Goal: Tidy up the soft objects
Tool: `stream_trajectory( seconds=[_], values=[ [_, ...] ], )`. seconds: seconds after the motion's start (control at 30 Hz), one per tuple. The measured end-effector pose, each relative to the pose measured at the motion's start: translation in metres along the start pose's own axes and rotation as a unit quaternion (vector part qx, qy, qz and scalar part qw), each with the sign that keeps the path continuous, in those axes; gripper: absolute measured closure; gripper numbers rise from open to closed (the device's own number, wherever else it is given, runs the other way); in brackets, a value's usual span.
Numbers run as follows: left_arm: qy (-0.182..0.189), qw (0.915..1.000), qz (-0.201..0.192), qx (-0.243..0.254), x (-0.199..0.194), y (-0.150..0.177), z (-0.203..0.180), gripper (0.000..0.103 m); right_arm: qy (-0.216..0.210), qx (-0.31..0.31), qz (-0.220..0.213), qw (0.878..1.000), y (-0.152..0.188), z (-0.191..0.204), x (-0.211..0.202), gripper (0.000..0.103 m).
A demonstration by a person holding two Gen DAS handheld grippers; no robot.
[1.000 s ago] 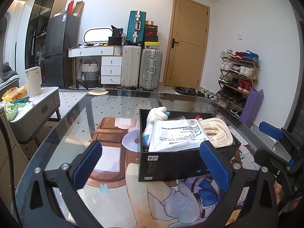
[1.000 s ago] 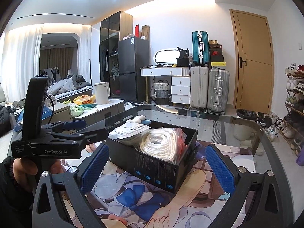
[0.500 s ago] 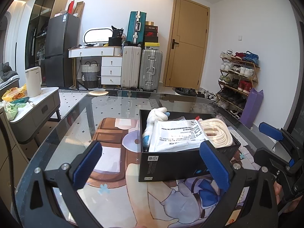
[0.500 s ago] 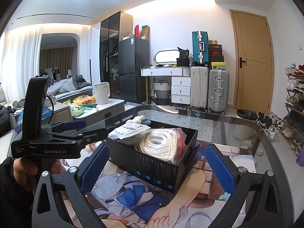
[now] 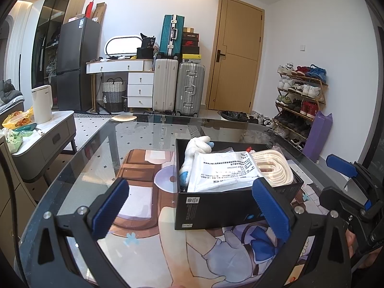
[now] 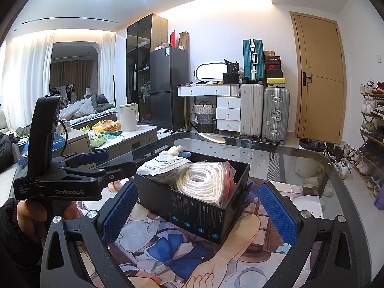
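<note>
Jaws of both the left hand-held gripper (image 5: 190, 210) and the right hand-held gripper (image 6: 198, 212) stand spread, holding nothing. Ahead, a black box (image 5: 223, 206) on the glass surface (image 5: 100, 153) holds a white plush (image 5: 195, 147), a printed pouch (image 5: 222, 171) and coiled cream rope (image 6: 204, 183).

left tool (image 5: 189, 206) open, right tool (image 6: 196, 210) open

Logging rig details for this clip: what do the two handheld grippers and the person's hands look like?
The left gripper and the right gripper have black frames, silver bolts and ribbed blue pads. The right wrist view shows white GenRobot.AI lettering on the left one's side, a black cable behind it, and a bare hand in a dark sleeve.
</note>
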State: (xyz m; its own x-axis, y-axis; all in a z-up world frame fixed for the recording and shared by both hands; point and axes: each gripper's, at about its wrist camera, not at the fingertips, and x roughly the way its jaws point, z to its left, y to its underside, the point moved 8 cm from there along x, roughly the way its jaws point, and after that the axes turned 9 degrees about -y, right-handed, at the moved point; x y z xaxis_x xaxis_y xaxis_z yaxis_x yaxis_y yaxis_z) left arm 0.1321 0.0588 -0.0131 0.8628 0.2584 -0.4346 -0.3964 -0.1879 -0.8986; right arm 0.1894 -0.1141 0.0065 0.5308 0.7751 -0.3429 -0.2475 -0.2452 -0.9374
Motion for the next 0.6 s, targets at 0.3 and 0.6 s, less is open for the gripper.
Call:
stream_trajectory(
  seconds=[0.3,0.6],
  values=[
    [0.000,1.0000,0.000,-0.001,0.0003,-0.0008,0.0012,0.000,0.000,0.000,0.000,1.000,0.0001,-0.0002,0.0000,0.000],
    [-0.002,1.0000,-0.002,0.002,-0.0006,-0.0030,0.0001,0.000,-0.001,0.000,0.000,1.000,0.0000,-0.0003,-0.0002,0.000]
  ],
)
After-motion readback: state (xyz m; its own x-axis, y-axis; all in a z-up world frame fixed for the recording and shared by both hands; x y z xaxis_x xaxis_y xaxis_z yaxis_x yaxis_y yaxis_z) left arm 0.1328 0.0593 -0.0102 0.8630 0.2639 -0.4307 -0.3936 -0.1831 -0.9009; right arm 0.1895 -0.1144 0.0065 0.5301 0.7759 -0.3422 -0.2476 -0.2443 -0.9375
